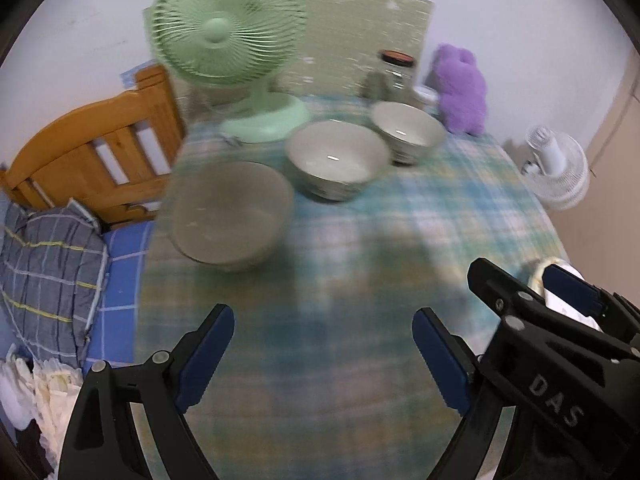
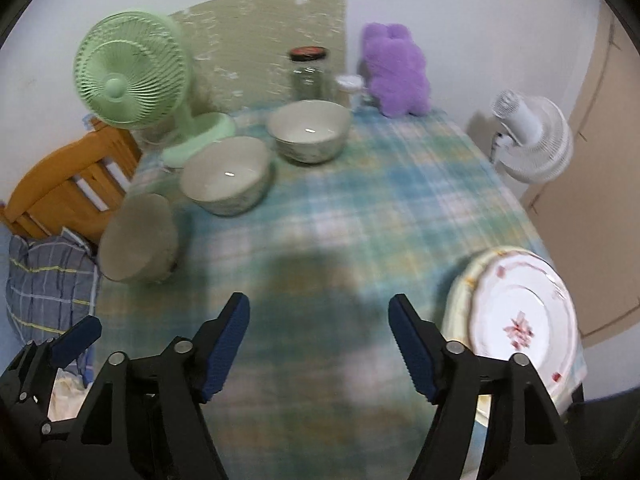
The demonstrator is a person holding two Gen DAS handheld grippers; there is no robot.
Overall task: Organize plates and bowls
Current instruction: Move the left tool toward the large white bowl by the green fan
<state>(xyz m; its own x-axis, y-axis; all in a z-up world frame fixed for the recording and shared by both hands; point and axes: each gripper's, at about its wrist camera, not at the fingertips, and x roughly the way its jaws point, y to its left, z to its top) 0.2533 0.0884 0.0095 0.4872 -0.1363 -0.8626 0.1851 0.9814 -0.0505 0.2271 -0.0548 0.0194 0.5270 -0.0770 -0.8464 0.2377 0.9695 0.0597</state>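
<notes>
Left gripper [image 1: 323, 312]: jaws wide, nothing between them, over bare tablecloth [image 1: 360, 208].
Right gripper [image 2: 319, 300]: jaws wide and empty, just beside the left one.
Bowls: three in a slanting row; near bowl [image 1: 230, 216] at the left table edge, middle bowl [image 1: 338, 160], far bowl [image 1: 408, 130].
Plates: flowered plate [image 2: 524, 312] stacked on what looks like another plate, at the right edge; blurred.
Around: green fan [image 1: 228, 28] behind the bowls, jar [image 2: 308, 70], purple plush toy [image 2: 396, 72], white fan [image 2: 532, 140] beyond the table.
</notes>
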